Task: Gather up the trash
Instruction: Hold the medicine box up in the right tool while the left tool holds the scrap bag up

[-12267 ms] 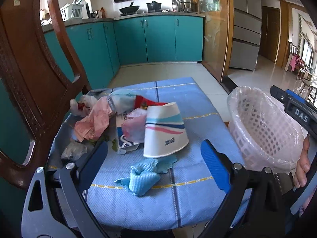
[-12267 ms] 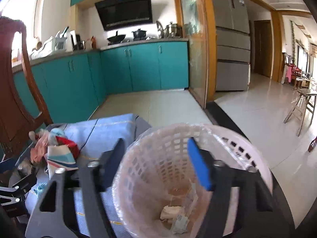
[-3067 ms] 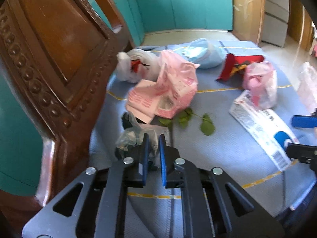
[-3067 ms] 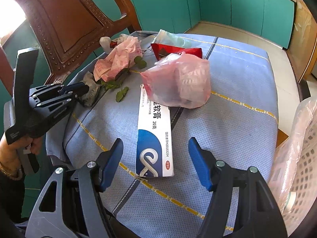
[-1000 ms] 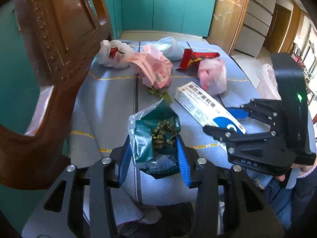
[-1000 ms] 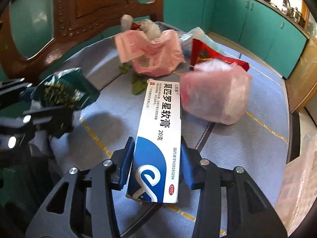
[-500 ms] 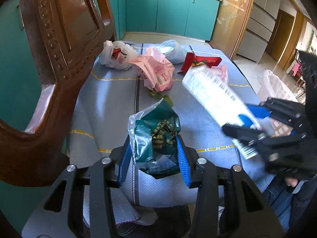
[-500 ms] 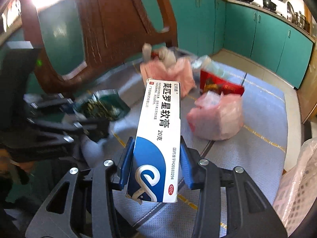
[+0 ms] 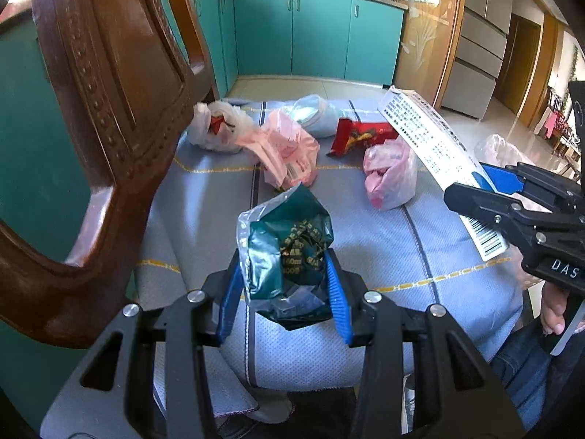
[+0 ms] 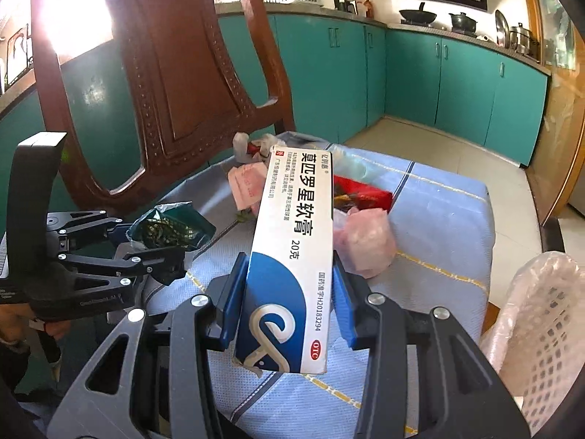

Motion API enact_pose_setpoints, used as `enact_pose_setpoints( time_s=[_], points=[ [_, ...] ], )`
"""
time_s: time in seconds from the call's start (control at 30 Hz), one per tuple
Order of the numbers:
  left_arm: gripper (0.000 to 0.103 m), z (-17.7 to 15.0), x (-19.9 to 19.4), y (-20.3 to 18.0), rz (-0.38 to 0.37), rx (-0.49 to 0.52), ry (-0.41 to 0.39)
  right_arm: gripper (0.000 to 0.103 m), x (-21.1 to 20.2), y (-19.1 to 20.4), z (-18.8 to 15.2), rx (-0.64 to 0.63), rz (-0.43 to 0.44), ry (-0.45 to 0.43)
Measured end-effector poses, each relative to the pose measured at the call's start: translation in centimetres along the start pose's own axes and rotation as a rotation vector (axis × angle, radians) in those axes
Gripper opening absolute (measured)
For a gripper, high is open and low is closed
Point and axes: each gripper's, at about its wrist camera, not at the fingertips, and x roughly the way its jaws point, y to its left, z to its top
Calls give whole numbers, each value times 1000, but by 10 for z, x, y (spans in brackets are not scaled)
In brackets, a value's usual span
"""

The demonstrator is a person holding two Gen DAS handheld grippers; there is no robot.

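Note:
My left gripper (image 9: 283,292) is shut on a crumpled green foil wrapper (image 9: 289,245), held above the near edge of the blue-clothed table (image 9: 365,241). It also shows in the right wrist view (image 10: 168,230). My right gripper (image 10: 289,300) is shut on a long white-and-blue ointment box (image 10: 296,252), lifted off the table and tilted; the box also shows in the left wrist view (image 9: 431,146). More trash lies on the cloth: a pink bag (image 9: 391,175), a pink wrapper (image 9: 285,150), a red packet (image 9: 362,135), a white bag (image 9: 215,128).
A carved wooden chair back (image 9: 120,73) stands close at the table's left side. A white mesh basket lined with plastic (image 10: 537,318) stands off the table's right edge. Teal kitchen cabinets (image 9: 310,33) are beyond on tiled floor.
My right gripper has lifted the ointment box higher and further right, towards the basket side. My left gripper still holds the green wrapper in about the same place.

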Motion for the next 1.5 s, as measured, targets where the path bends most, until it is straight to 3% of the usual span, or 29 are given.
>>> enact_pose_setpoints(
  time_s=[0.17,0.63,1.5],
  points=[
    [44,4,-7,-7,-4,15,-29,43,-6,-6,1,15,0,-36],
    [44,4,-4,-20,-8,35,-28,43,-3,-7,-5,0,-47,-14],
    [44,4,-4,-20,-11,36,-20,43,-3,-2,-7,-17,-47,-13]
  ],
)
